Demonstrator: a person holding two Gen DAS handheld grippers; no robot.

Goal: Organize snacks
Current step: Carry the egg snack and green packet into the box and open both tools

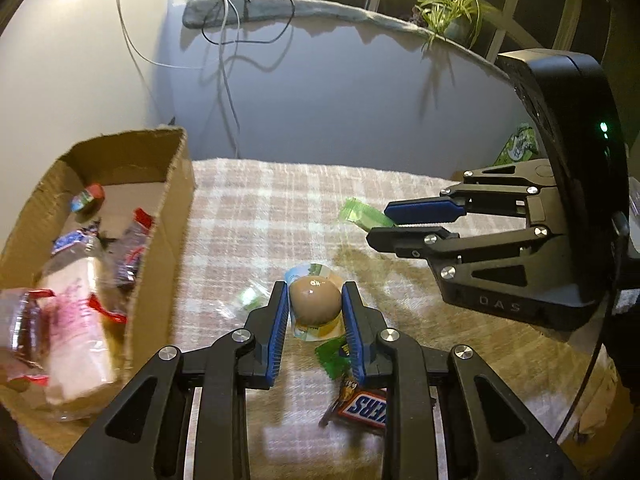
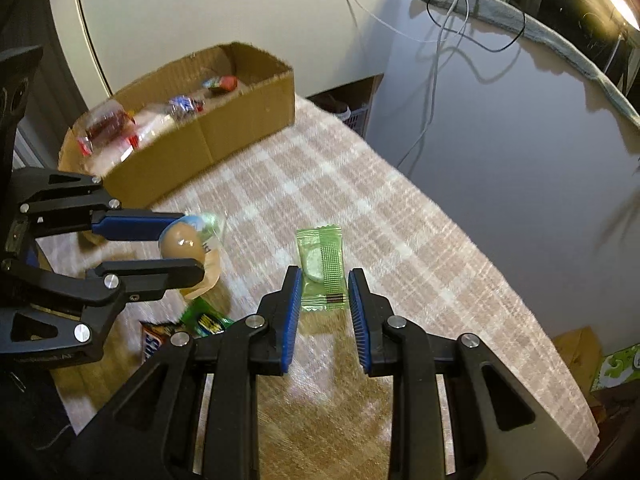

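My left gripper [image 1: 315, 300] is shut on a brown egg-shaped snack in a clear pack [image 1: 315, 305], held above the checked tablecloth; it also shows in the right wrist view [image 2: 182, 243]. My right gripper [image 2: 323, 304] is open, its fingers either side of a green wrapped snack [image 2: 322, 268] lying on the cloth; that snack shows in the left wrist view [image 1: 362, 216] beside the right gripper [image 1: 378, 222]. A Snickers bar [image 1: 360, 408] and a small green packet [image 1: 334, 354] lie below my left gripper. A cardboard box [image 1: 160, 248] at the left holds several wrapped snacks.
The table's checked cloth [image 2: 360, 208] ends at a far edge by a lilac wall. The box stands at the back left in the right wrist view [image 2: 224, 136]. Cables hang down the wall [image 1: 228, 92]. A green carton [image 2: 616, 364] sits off the table's right.
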